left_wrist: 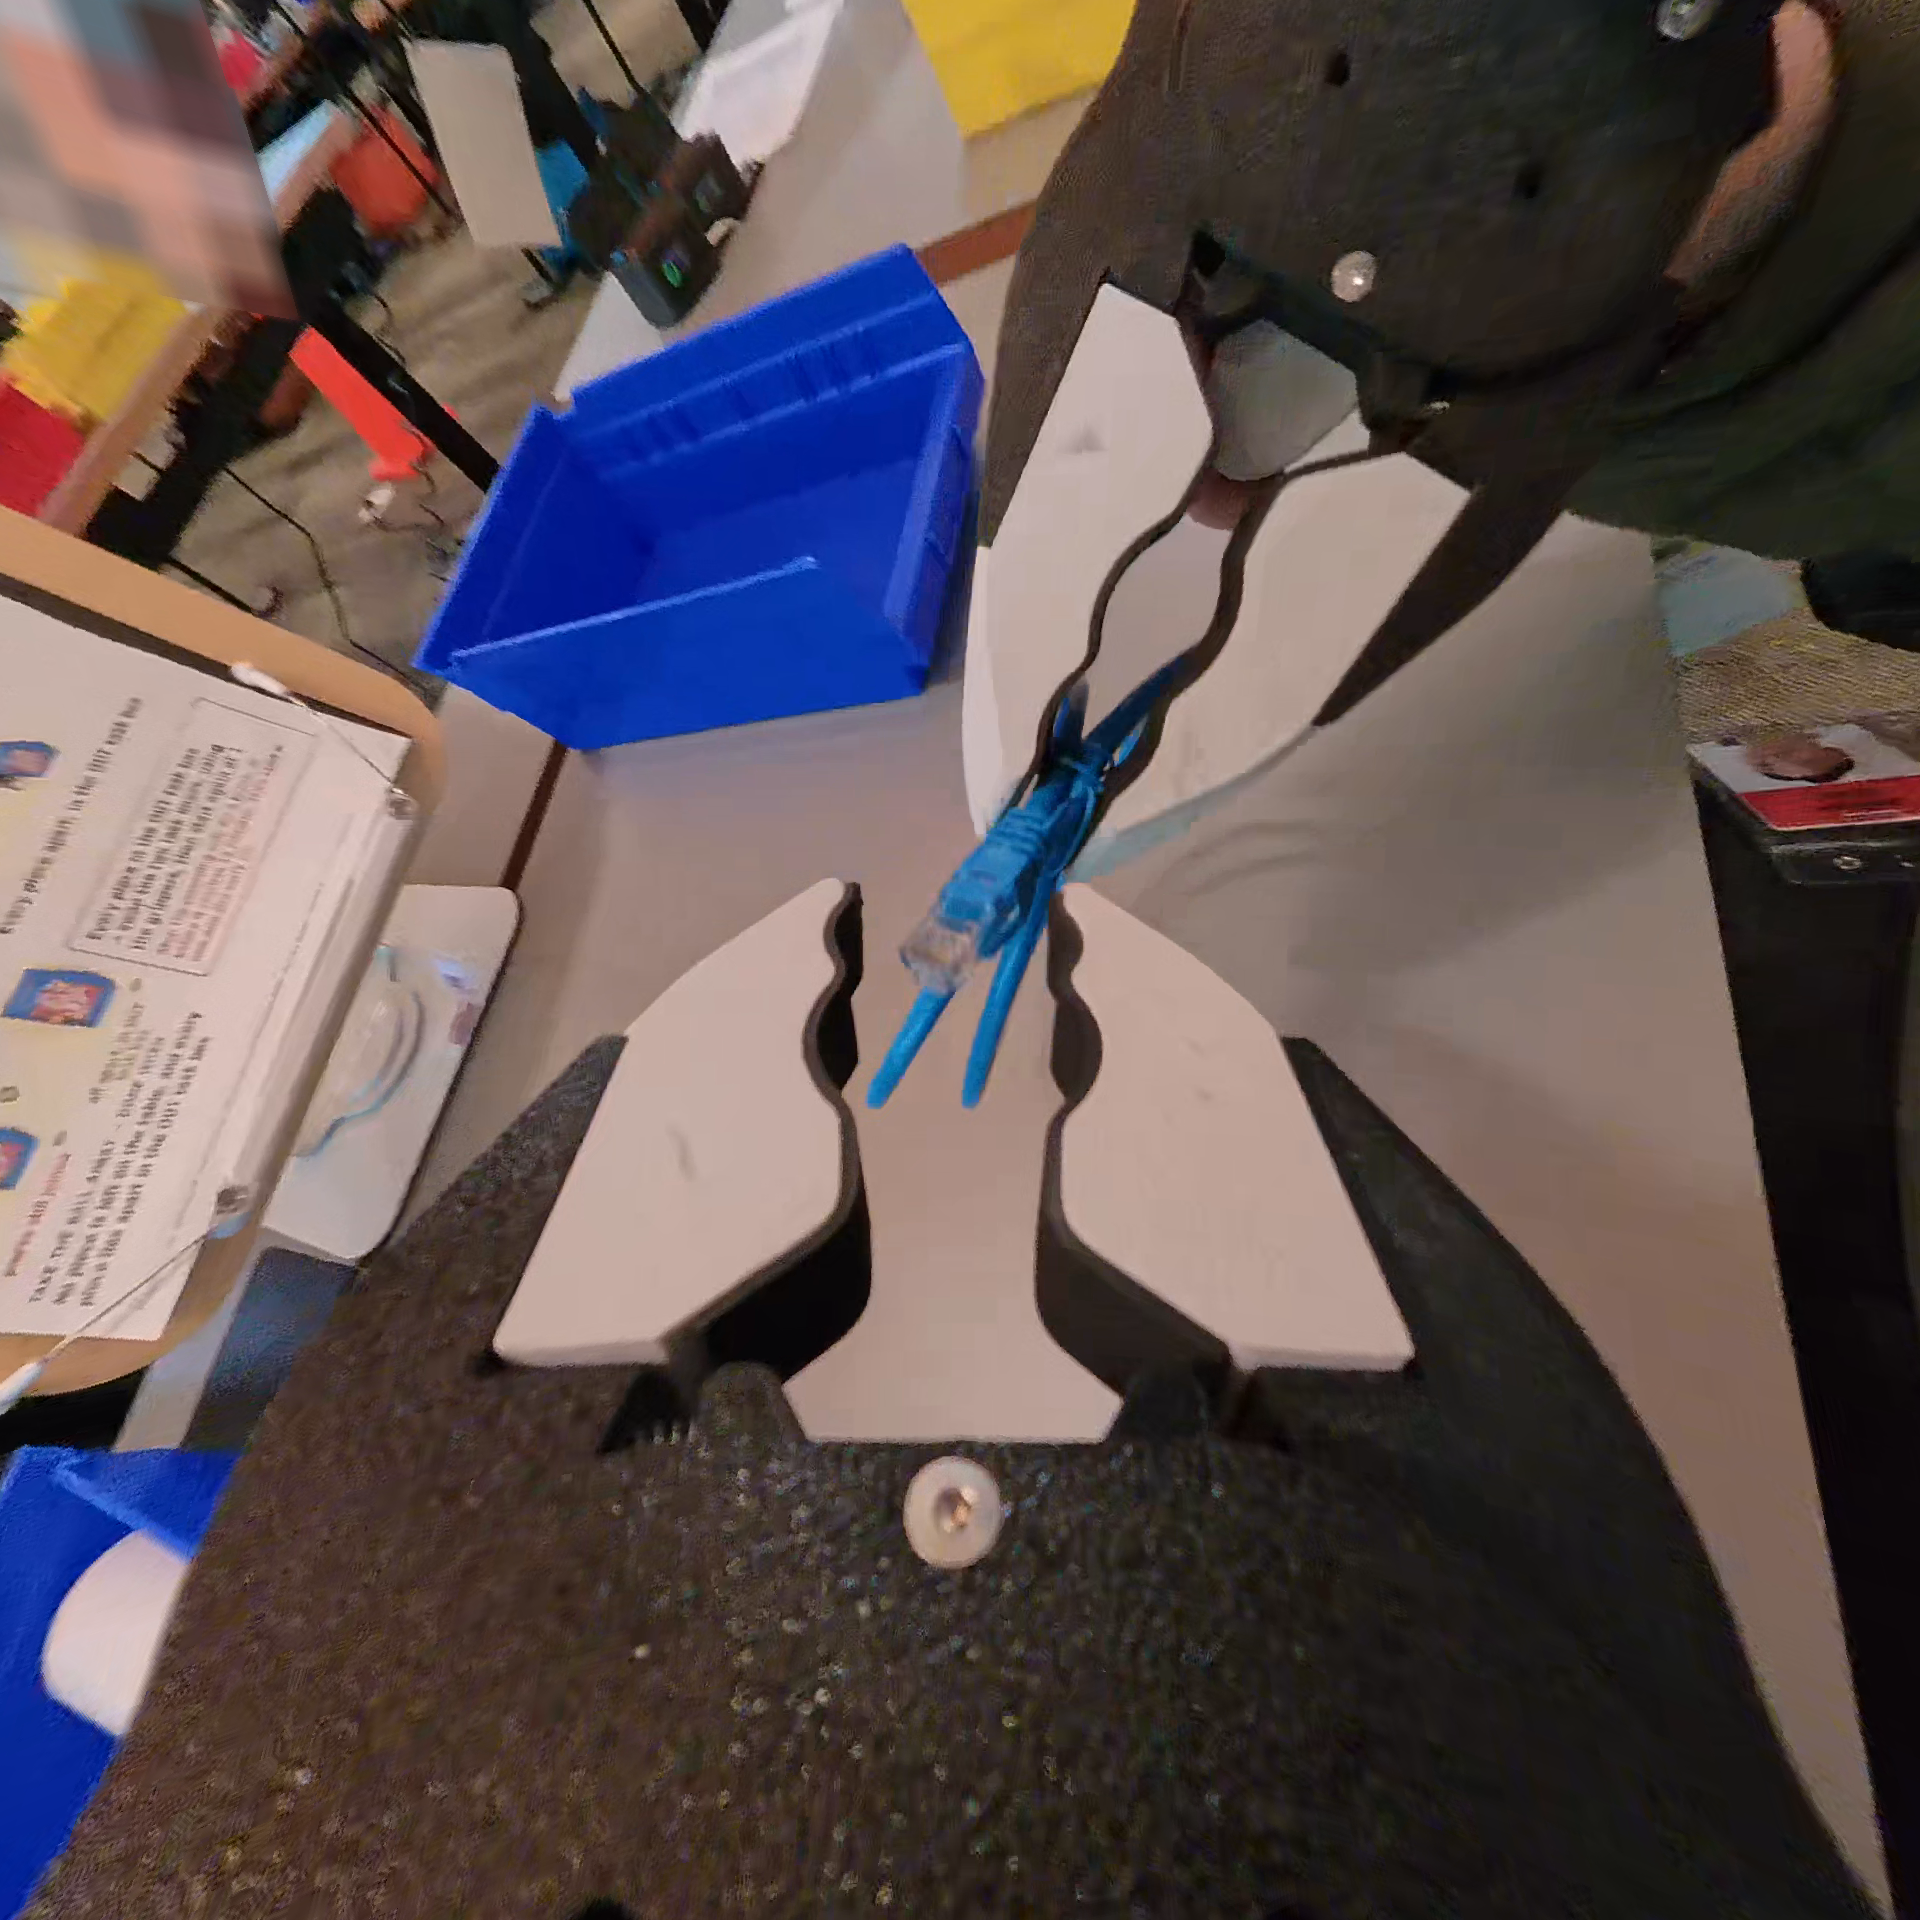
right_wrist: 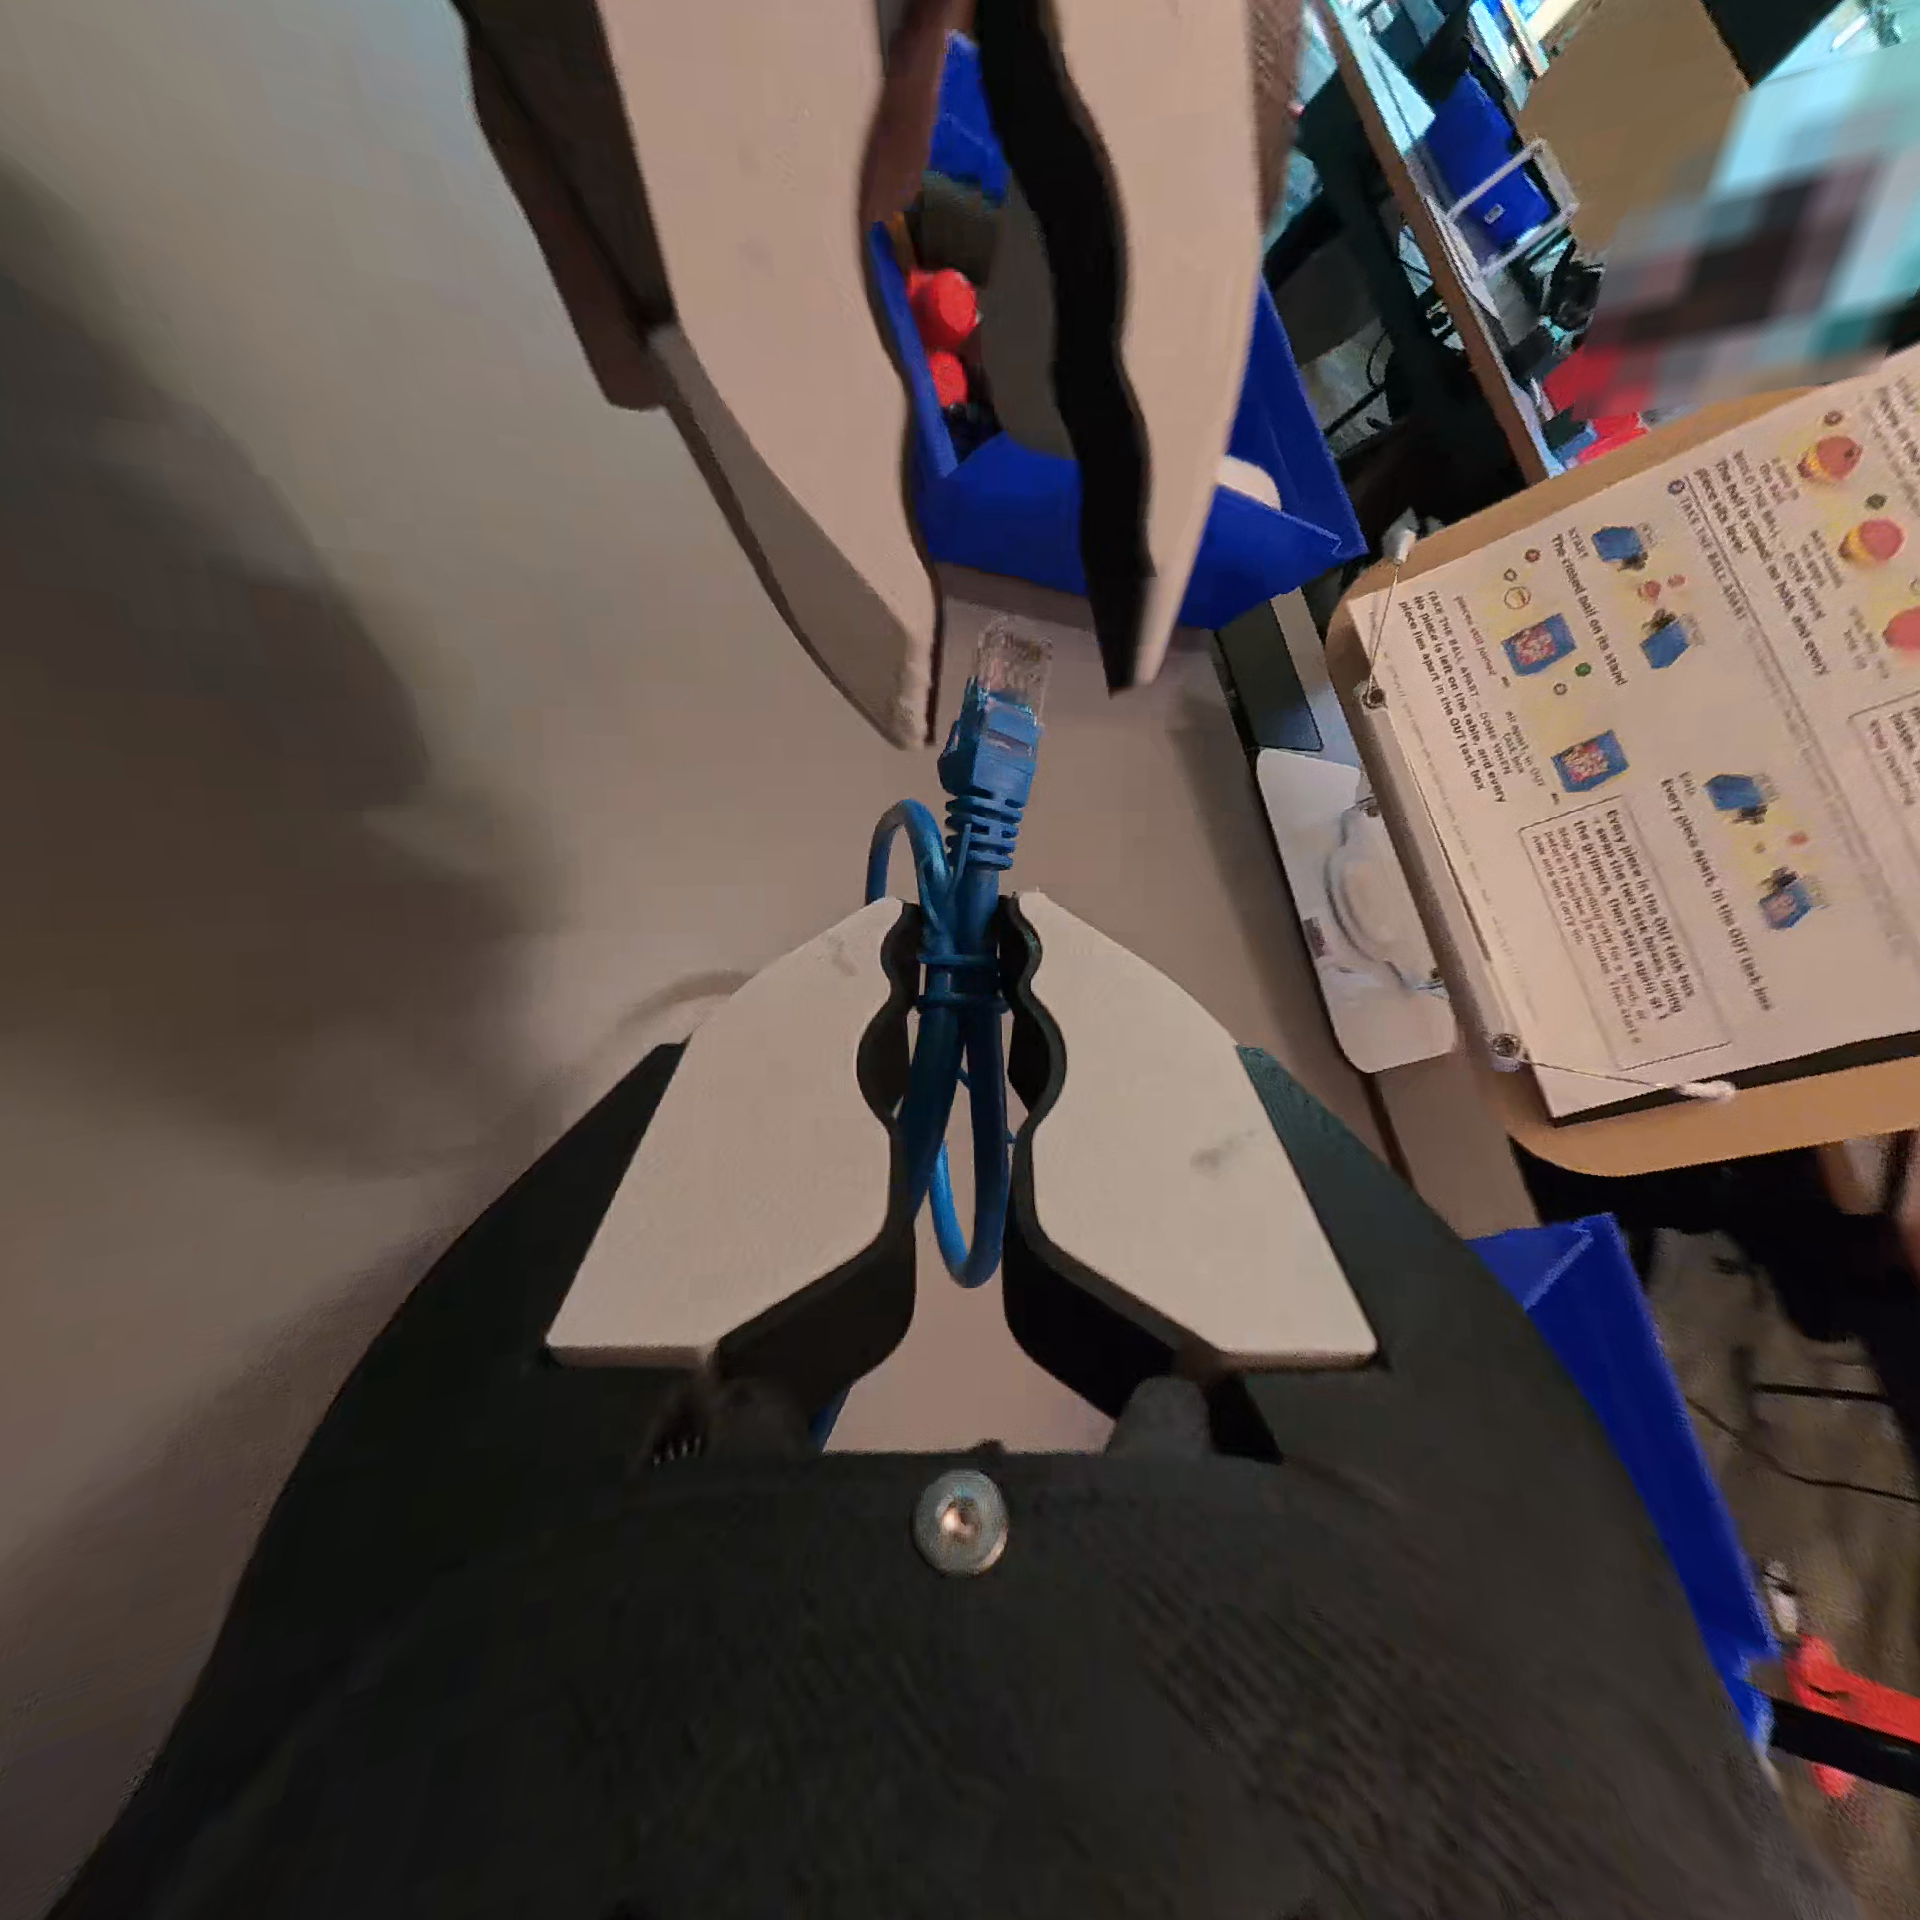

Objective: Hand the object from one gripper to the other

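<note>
your right gripper (right_wrist: 961, 920) squeezed the blue cable (right_wrist: 987, 748), its plug sat between your open left gripper (left_wrist: 956, 904) fingers, not yet grabbed.

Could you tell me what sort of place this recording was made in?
Probably a workshop or lab set up for handling trials: blue storage bins stand on a pale table, a printed instruction sheet is fixed to a board, and more benches and cables crowd the background.

Even indoor light, soft shadows on the table (right_wrist: 312, 727); edges warped and blurred
</note>
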